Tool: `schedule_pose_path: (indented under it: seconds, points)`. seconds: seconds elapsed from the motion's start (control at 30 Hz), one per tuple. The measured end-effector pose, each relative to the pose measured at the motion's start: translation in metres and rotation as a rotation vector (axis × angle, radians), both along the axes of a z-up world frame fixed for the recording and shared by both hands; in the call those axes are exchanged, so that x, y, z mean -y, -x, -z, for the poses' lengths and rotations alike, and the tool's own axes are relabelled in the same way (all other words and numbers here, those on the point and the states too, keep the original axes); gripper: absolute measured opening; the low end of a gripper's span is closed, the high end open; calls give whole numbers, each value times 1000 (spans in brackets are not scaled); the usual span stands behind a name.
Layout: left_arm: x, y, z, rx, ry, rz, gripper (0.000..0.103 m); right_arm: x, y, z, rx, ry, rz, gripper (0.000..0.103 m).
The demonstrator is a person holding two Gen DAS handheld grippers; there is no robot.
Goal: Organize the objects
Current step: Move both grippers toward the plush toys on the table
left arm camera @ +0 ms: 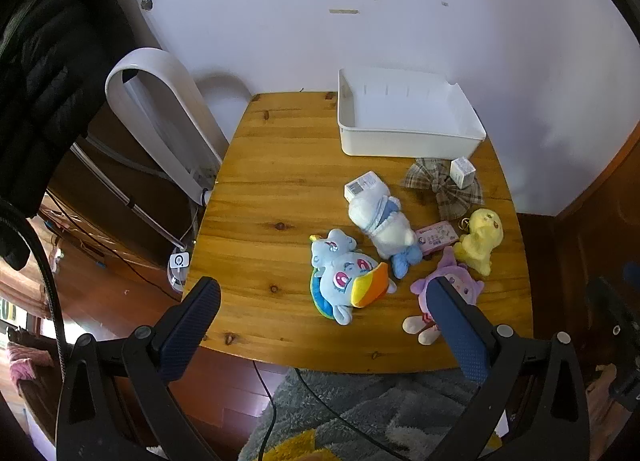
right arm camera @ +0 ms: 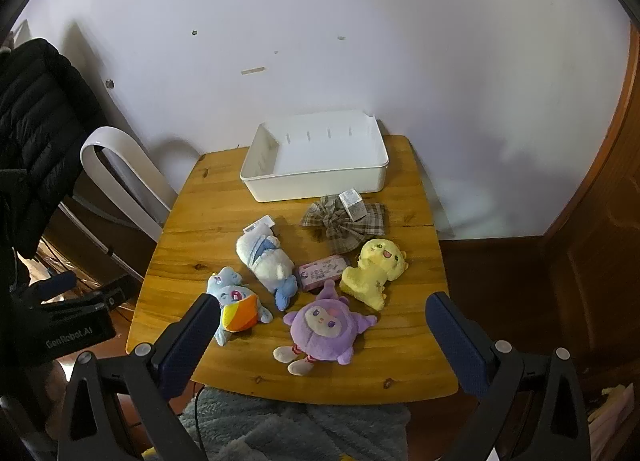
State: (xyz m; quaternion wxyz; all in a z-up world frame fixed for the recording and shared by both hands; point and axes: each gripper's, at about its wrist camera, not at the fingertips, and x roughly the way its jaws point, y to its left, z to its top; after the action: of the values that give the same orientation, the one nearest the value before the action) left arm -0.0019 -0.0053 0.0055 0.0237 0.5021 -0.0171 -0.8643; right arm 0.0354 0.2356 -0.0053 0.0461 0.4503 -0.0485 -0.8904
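Observation:
A white bin (left arm camera: 404, 117) (right arm camera: 316, 159) stands at the back of a wooden table (left arm camera: 260, 189) (right arm camera: 216, 221). In front of it lie a blue pony plush (left arm camera: 344, 277) (right arm camera: 236, 301), a white and blue plush (left arm camera: 380, 221) (right arm camera: 264, 257), a purple plush (left arm camera: 460, 289) (right arm camera: 324, 329), a yellow plush (left arm camera: 480, 237) (right arm camera: 376, 269), a pink packet (left arm camera: 436, 237) (right arm camera: 322, 271), a plaid bow (left arm camera: 444, 185) (right arm camera: 344, 221) and two small white boxes (left arm camera: 362, 185) (left arm camera: 462, 171). My left gripper (left arm camera: 322, 293) and my right gripper (right arm camera: 322, 309) are both open and empty, held above the table's near edge.
A white loop-shaped fan (left arm camera: 160, 113) (right arm camera: 124, 181) stands left of the table. A black jacket (left arm camera: 48, 73) (right arm camera: 36, 133) hangs further left. A grey shaggy rug (left arm camera: 360, 413) lies below the near edge. The wall is right behind the bin.

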Motion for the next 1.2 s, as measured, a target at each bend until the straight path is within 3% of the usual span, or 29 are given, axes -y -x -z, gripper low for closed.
schedule_pose_path:
  seconds: [0.37, 0.7, 1.07, 1.2]
  points:
    - [0, -5, -7, -38, 13, 5, 103, 2, -4, -5, -38, -19, -5, 103]
    - [-1, -4, -8, -56, 10, 17, 103, 12, -7, -9, -110, -131, 4, 103]
    - [-1, 4, 5, -127, -53, 84, 103, 11, -3, 4, -189, -160, 15, 103]
    - [0, 15, 27, -85, -113, 171, 103, 5, -3, 12, -228, -175, 40, 103]
